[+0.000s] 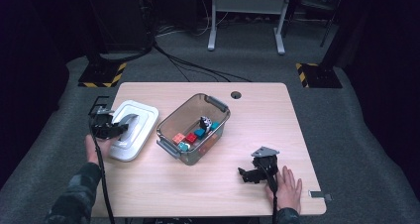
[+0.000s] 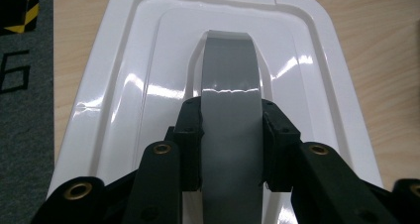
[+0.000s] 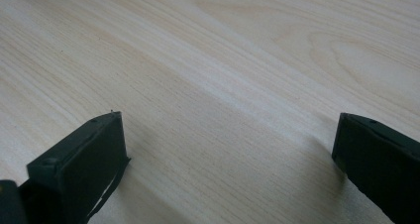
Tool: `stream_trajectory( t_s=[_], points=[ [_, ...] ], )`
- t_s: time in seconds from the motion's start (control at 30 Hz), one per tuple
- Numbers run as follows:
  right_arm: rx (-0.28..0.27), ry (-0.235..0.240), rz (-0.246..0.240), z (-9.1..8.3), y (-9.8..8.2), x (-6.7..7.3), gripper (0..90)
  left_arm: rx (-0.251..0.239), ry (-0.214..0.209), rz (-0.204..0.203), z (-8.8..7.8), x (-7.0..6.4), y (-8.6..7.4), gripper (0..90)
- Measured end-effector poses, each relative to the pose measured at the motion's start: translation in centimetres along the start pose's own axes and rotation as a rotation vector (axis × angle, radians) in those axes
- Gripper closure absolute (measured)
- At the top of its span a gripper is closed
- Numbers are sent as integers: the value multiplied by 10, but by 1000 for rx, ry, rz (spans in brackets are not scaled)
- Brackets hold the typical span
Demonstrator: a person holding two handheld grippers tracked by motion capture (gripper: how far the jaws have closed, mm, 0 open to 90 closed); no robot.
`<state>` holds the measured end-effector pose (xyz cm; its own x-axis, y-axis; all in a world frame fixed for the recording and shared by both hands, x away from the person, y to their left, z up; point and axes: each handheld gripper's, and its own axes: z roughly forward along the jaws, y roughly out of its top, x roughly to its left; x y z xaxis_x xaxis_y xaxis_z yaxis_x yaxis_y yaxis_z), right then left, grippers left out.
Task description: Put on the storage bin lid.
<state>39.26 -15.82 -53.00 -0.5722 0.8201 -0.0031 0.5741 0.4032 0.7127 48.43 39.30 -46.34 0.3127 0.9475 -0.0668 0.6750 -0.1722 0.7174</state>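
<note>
Lid (image 2: 148,85) flat; grey handle (image 2: 230,100) runs along long axis.

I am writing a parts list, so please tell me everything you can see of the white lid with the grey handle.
The white rectangular plastic lid is glossy, with rounded corners and stepped ridges inside its rim. A grey arched handle runs along its middle. It sits at the left of the light wooden table, beside the clear plastic box. The left gripper is shut on the handle, its pads pressing both sides.
</note>
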Motion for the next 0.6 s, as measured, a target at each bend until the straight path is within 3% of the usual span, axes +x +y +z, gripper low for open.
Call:
stream_trajectory(
  t_s=[0.17,0.6],
  points=[
    [0,0,-1,0,0,0,0,-42,-6,-15,-18,-3,9,668],
    [0,0,1,0,0,0,0,-98,-21,27,-57,-20,40,668]
  ],
)
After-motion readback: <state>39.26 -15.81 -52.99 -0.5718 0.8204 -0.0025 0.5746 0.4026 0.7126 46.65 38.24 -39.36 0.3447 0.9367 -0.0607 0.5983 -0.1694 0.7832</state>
